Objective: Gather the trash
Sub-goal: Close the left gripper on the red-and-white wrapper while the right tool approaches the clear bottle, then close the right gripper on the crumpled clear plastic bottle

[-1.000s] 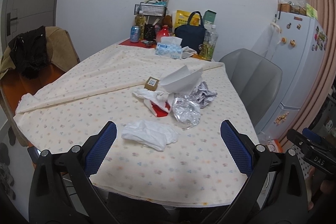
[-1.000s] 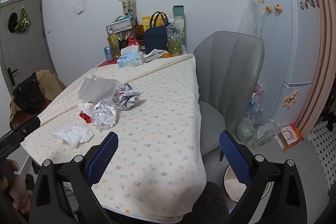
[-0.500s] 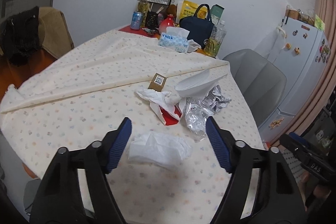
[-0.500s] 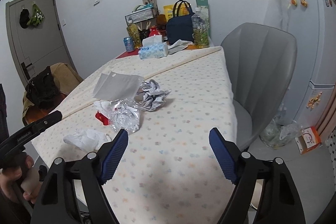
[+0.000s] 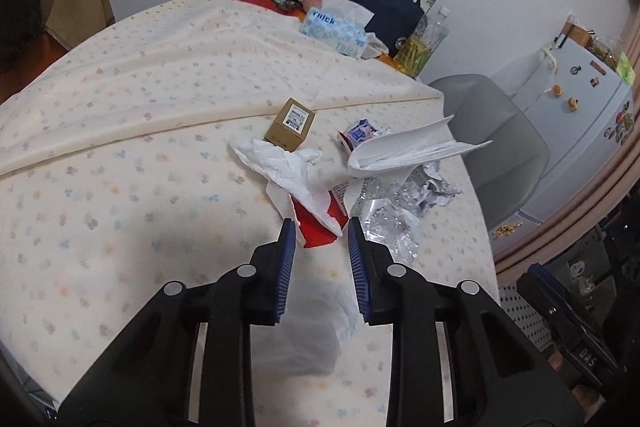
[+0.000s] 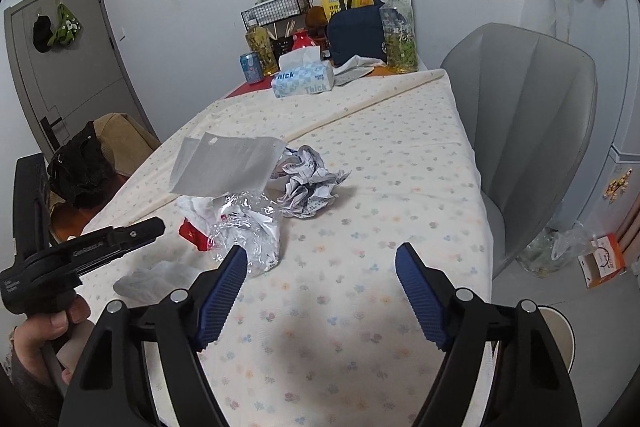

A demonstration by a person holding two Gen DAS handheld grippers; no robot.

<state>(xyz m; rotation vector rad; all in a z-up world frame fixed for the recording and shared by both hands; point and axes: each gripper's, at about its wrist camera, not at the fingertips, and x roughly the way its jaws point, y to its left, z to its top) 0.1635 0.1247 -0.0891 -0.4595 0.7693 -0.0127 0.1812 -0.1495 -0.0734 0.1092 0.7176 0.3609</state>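
- Left wrist view: the left gripper [image 5: 321, 233] hangs low over the near edge of the table [image 5: 100, 155], fingers drawn in to a narrow gap but not yet touching each other.
- Under and between those fingers lies a crumpled white tissue [image 5: 308, 323], close to the table's near edge. It spreads wider than the gap, its length running roughly along the fingers, towards the camera. I cannot tell whether the pads already bite it or only straddle it, since the gripper's own body covers much of it.
- Just past the fingertips, towards the table's middle, sits the rest of the litter: a red wrapper [image 5: 316, 233] under a torn white paper [image 5: 280, 163], a clear crinkled plastic film [image 5: 384, 223], a small brown box [image 5: 290, 125], a white sheet [image 5: 400, 151] standing off the cloth, and a ball of printed paper [image 5: 432, 183] nearer the right edge.
- Right wrist view: the right gripper [image 6: 320, 291] is spread wide over bare cloth by the near right corner, holding nothing.
- From here the tissue [image 6: 152, 277] shows as a blurred pale patch at the near left edge, directly below the left gripper's [image 6: 156, 225] tip, with the plastic film [image 6: 248, 235] and printed paper ball [image 6: 310, 187] further in.
- My reading: the left hand is plainly the nearer one to the tissue, which lies straight below it; the right is well apart, closer to the film.
- A bin [image 6: 558, 339] may be the pale round rim cut off at the lower right, beside the grey chair [image 6: 520, 115]; too little shows to be sure.
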